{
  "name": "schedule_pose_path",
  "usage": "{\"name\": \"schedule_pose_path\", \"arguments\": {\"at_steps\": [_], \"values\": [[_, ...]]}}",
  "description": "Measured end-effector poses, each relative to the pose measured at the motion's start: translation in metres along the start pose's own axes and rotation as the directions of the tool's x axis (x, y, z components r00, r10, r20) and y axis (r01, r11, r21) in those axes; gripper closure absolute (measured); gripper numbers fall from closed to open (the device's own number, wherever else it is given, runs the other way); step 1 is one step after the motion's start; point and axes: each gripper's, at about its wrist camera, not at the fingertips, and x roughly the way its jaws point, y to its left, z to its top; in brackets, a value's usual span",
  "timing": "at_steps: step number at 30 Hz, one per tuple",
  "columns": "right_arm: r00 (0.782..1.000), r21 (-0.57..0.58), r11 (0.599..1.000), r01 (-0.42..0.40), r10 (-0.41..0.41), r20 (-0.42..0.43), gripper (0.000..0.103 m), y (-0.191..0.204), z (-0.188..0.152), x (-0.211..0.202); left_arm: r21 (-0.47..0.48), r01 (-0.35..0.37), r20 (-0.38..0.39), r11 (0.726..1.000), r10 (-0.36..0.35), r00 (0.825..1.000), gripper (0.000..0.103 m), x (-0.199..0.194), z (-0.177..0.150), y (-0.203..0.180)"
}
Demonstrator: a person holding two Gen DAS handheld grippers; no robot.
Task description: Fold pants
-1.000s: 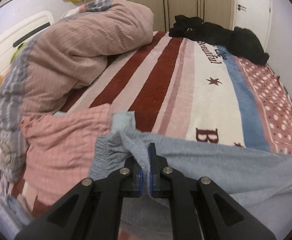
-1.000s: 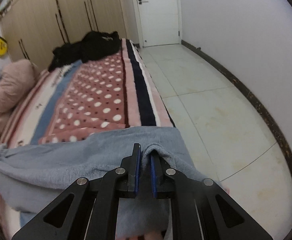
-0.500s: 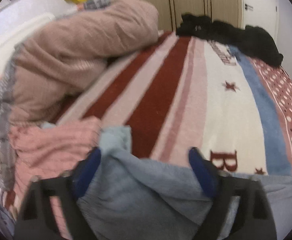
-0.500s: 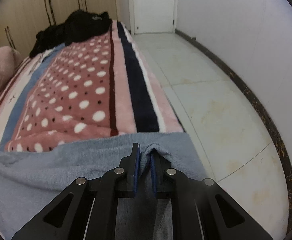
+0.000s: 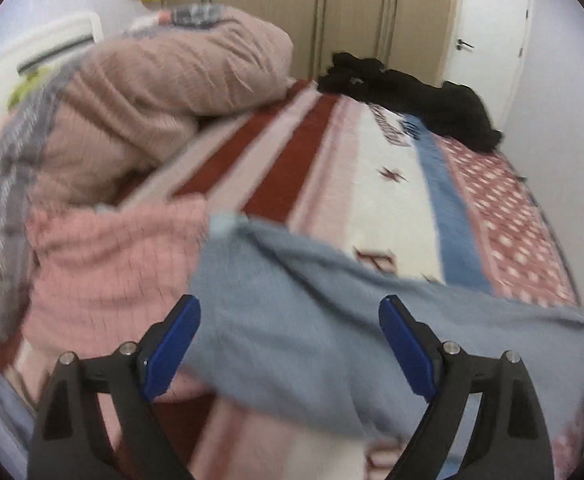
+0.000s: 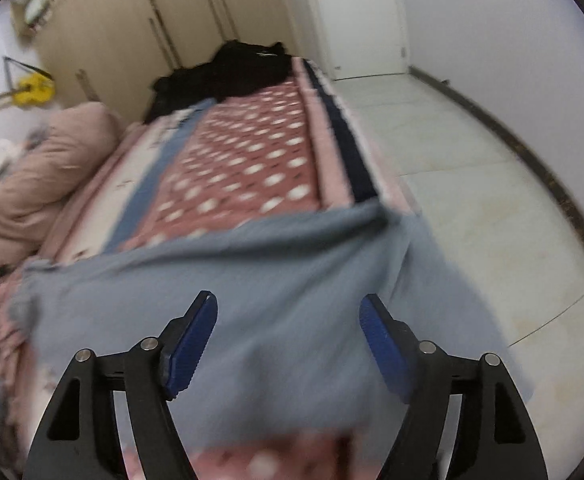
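The grey-blue pants [image 5: 312,320] lie spread across the near end of the striped bed, blurred by motion. In the right wrist view the pants [image 6: 251,300] reach the bed's right edge, with one part hanging over the side. My left gripper [image 5: 289,344] is open, its blue pads wide apart above the pants' left end, holding nothing. My right gripper [image 6: 287,340] is open too, its pads wide apart above the pants' right end, holding nothing.
A pink checked garment [image 5: 111,272] lies left of the pants. A big pink duvet [image 5: 151,104] is heaped at the far left. Black clothes [image 5: 412,100] lie at the bed's far end. Tiled floor [image 6: 492,180] runs along the bed's right side.
Both grippers have let go of the pants and opened wide, the left first, then the right. The pants have dropped flat onto the bed. Both grippers have pulled back a little.
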Motion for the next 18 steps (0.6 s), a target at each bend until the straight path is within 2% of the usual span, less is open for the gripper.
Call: {"name": "schedule_pose_path", "arguments": {"at_steps": [4,6,8,10,12,16,18], "values": [[0.985,0.061,0.986,-0.155,0.159,-0.063,0.032,0.008,-0.045,-0.019,-0.032,0.073,-0.068,0.997,-0.075,0.995,0.014,-0.004,-0.033,-0.001],[0.971,0.092,0.974,-0.205,0.214,-0.109,0.032,0.011,-0.064,-0.018,-0.063,0.119,-0.134,0.991,-0.126,0.983,0.014,0.007,-0.051,0.000],[0.959,0.124,0.964,-0.235,0.251,-0.135,0.032,0.011,-0.079,-0.015,-0.091,0.145,-0.168,0.985,-0.158,0.973,0.014,0.018,-0.062,0.002],[0.952,0.145,0.958,-0.246,0.267,-0.149,0.032,0.010,-0.088,-0.009,-0.107,0.147,-0.167,0.983,-0.164,0.972,0.014,0.026,-0.068,0.002],[0.949,0.171,0.953,-0.249,0.275,-0.154,0.032,0.006,-0.094,0.000,-0.128,0.185,-0.140,0.974,-0.203,0.969,0.014,0.038,-0.067,0.004],[0.946,0.218,0.933,-0.286,0.311,-0.091,0.032,-0.004,-0.086,0.014,-0.183,0.155,-0.113,0.971,-0.177,0.978,0.015,0.064,-0.058,0.015],[0.948,0.239,0.927,-0.289,0.311,-0.060,0.032,-0.009,-0.077,0.024,-0.254,0.164,-0.103,0.953,-0.195,0.975,0.015,0.080,-0.053,0.023]]}}
